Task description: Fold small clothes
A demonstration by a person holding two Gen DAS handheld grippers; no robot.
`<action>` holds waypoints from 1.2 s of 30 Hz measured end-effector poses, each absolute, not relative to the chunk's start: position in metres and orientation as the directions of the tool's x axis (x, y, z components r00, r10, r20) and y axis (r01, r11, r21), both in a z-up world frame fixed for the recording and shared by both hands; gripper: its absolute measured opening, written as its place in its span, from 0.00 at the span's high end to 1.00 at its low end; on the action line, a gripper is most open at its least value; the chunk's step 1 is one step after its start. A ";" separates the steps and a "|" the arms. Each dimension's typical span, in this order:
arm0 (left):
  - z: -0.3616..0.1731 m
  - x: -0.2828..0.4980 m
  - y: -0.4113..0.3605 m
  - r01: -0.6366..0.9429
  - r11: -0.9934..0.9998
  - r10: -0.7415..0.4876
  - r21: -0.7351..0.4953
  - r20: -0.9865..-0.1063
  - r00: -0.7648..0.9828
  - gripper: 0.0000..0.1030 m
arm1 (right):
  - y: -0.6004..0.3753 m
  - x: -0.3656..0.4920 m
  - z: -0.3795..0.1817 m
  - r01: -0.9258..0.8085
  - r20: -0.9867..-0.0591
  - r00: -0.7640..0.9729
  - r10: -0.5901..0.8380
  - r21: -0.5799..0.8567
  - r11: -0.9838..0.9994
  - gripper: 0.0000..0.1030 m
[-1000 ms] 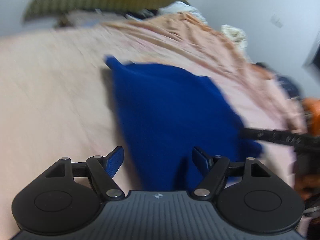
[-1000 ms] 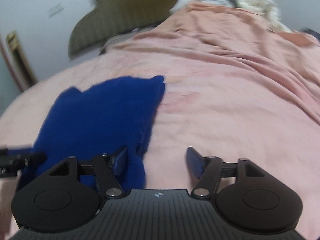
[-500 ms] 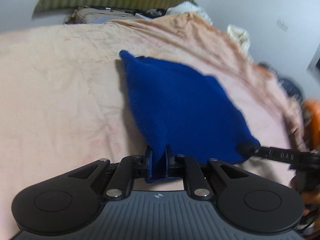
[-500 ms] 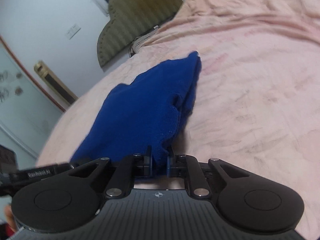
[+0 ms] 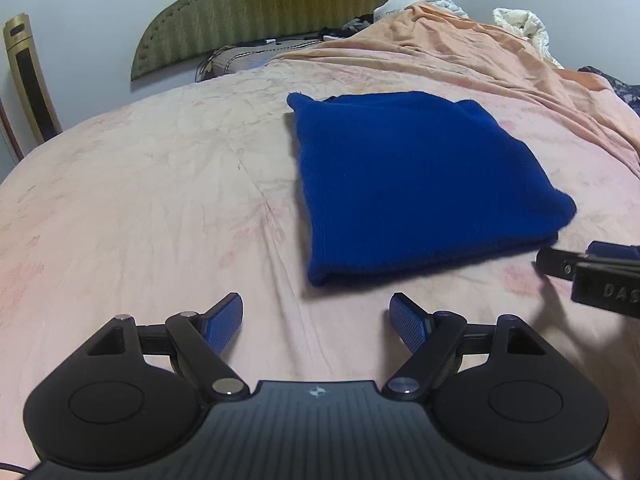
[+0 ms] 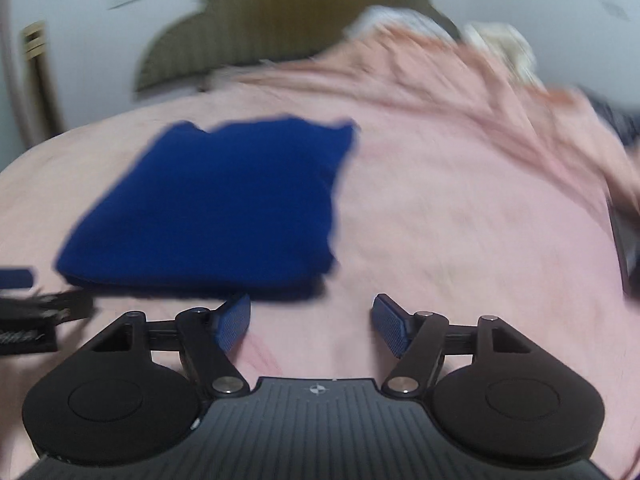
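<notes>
A dark blue knitted garment (image 5: 416, 184) lies folded into a flat rectangle on the pink bedsheet (image 5: 160, 200). My left gripper (image 5: 316, 322) is open and empty, just in front of the garment's near edge. My right gripper (image 6: 310, 322) is open and empty, near the garment's (image 6: 216, 204) front right corner; this view is blurred. The right gripper's tip also shows at the right edge of the left wrist view (image 5: 592, 276), beside the garment's near right corner. The left gripper's tip shows at the left edge of the right wrist view (image 6: 36, 304).
A green padded headboard (image 5: 272, 12) stands at the far end of the bed. Rumpled peach bedding (image 5: 460, 48) and white cloth (image 5: 520, 24) are piled at the far right. A gold-coloured tower unit (image 5: 28, 80) stands by the wall on the left.
Both grippers were shut on the garment's near edge half a second ago. Both have opened and let it go, and it now lies flat and folded. Both grippers have drawn back.
</notes>
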State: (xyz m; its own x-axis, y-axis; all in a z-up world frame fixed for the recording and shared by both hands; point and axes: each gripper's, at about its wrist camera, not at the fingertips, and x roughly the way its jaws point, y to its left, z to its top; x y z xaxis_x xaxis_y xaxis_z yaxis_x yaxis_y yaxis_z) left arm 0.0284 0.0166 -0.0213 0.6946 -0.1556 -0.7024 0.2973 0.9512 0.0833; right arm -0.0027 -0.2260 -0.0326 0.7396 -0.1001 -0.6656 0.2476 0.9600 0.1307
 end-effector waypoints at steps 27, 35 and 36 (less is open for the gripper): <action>-0.046 0.017 0.018 0.213 0.976 -0.131 0.052 -0.640 0.757 0.09 | -0.200 -0.012 -0.046 0.189 -0.646 0.751 -0.137 0.012 0.982 0.00; -0.047 0.017 0.020 0.214 0.976 -0.141 0.037 -0.643 0.753 0.07 | -0.200 -0.012 -0.046 0.190 -0.647 0.750 -0.134 0.017 0.982 0.00; -0.047 0.017 0.020 0.214 0.976 -0.141 0.037 -0.643 0.753 0.07 | -0.200 -0.012 -0.046 0.190 -0.647 0.750 -0.134 0.018 0.982 0.00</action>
